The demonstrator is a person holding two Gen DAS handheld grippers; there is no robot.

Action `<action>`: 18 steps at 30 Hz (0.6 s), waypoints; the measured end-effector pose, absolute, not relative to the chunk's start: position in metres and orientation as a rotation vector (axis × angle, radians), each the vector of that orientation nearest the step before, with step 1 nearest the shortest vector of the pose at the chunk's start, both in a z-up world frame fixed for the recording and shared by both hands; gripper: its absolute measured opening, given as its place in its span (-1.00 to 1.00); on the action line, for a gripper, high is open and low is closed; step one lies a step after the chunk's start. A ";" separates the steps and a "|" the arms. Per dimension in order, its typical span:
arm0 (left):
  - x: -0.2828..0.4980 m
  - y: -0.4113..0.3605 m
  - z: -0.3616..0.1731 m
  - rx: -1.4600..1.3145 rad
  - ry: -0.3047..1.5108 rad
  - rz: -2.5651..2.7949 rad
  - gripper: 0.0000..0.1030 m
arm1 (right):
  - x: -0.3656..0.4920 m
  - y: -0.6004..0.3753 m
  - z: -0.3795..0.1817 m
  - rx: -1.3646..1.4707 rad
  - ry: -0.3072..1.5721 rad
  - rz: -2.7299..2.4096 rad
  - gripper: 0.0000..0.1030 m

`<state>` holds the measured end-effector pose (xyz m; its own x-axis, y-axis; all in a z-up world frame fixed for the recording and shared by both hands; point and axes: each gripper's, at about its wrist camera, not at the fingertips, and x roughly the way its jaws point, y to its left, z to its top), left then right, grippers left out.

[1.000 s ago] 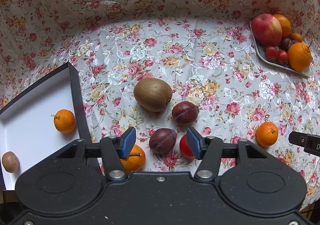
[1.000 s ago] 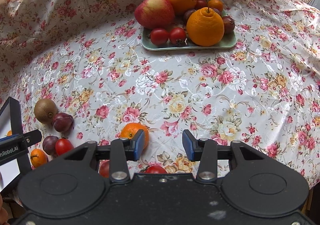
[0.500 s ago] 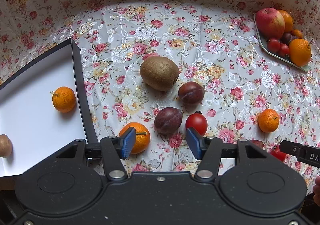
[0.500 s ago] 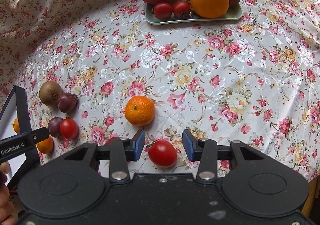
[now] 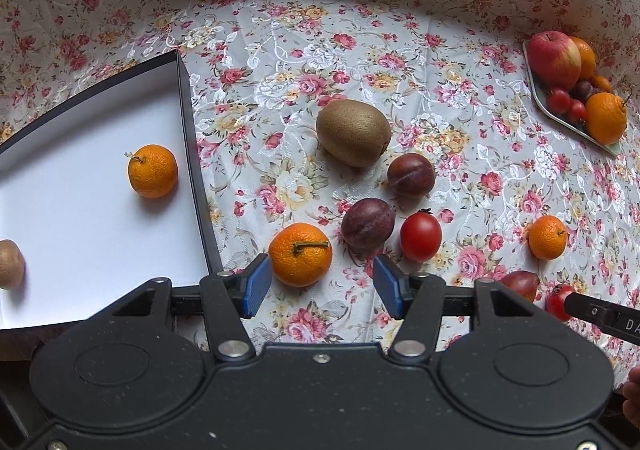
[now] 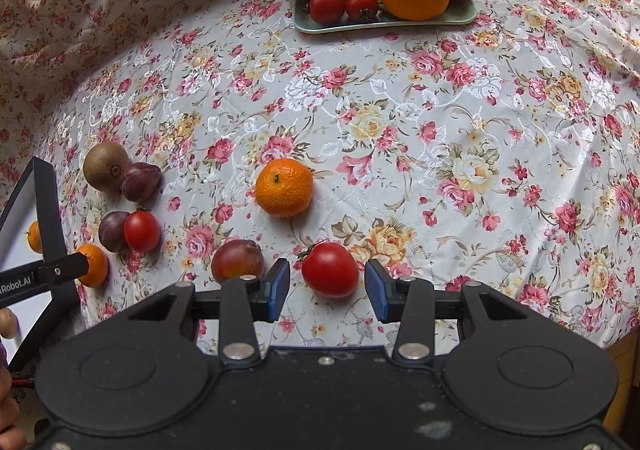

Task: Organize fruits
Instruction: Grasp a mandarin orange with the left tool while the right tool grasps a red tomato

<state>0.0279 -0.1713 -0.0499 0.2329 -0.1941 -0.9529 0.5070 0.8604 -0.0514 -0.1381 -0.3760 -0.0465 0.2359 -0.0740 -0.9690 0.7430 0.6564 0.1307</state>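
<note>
Both grippers are spread wide, holding nothing. The left gripper [image 5: 320,286] sits over a mandarin [image 5: 300,254] just beside the box [image 5: 192,154]; the right gripper [image 6: 327,288] frames a tomato [image 6: 330,275] near the table's front edge.

Left wrist view: looking forward and down over its own fingers, close above the floral tablecloth [image 5: 360,50]. Right wrist view: likewise, further right. Shared: kiwi [image 5: 353,132] [image 6: 105,166], distant green tray [image 5: 576,130] [image 6: 384,20].
</note>
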 end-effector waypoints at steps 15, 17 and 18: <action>0.031 -0.171 -0.078 0.311 1.288 -0.469 0.20 | -0.133 -0.375 -0.051 0.666 1.230 -0.617 -0.13; 0.033 -0.170 -0.080 0.294 1.297 -0.464 0.20 | -0.133 -0.375 -0.052 0.666 1.230 -0.619 -0.13; 0.034 -0.169 -0.080 0.283 1.304 -0.460 0.19 | -0.134 -0.375 -0.052 0.667 1.230 -0.620 -0.13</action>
